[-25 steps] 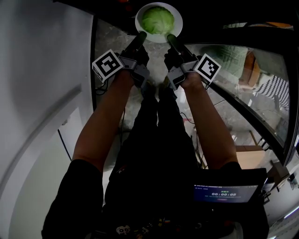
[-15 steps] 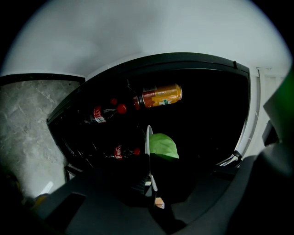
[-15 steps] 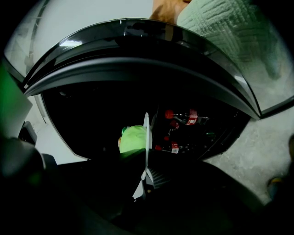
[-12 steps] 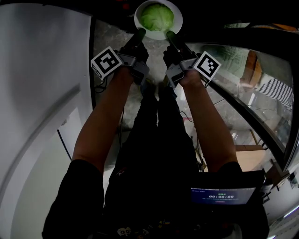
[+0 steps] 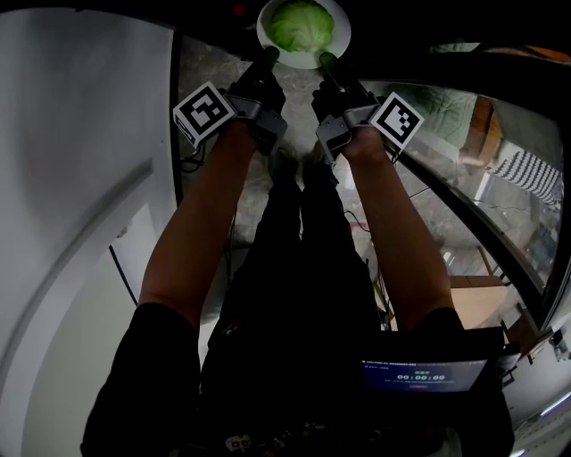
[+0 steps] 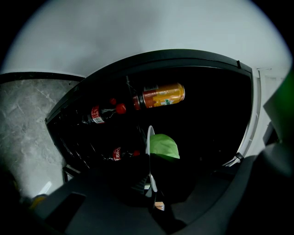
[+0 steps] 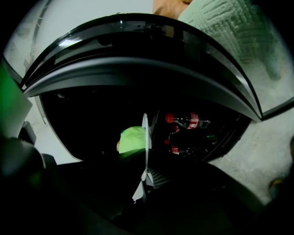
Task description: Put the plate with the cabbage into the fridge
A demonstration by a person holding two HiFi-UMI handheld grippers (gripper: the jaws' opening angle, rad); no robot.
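Gripping the white plate by its near rim, the left gripper and the right gripper hold it at the top centre of the head view, right against the frame's upper border. The pale green cabbage sits in the middle of the plate.

In the left gripper view the plate shows edge-on as a thin white line at centre frame. The jaws are closed tight on its lower rim, and the cabbage bulges out to the right of that line. The right gripper view mirrors this: its jaws are likewise clamped on the rim, with the cabbage to the left of the white edge.

Behind the plate in both gripper views gapes the dark inside of the fridge, framed by a black curved surround. Whether the plate is past the fridge's front edge cannot be told.

In the left gripper view an orange drink bottle lies on its side above the plate. Cola bottles with red caps lie to the left of the plate, deeper in. Grey marbled floor shows beneath the grippers in the head view. A dark screen glows at the lower right.
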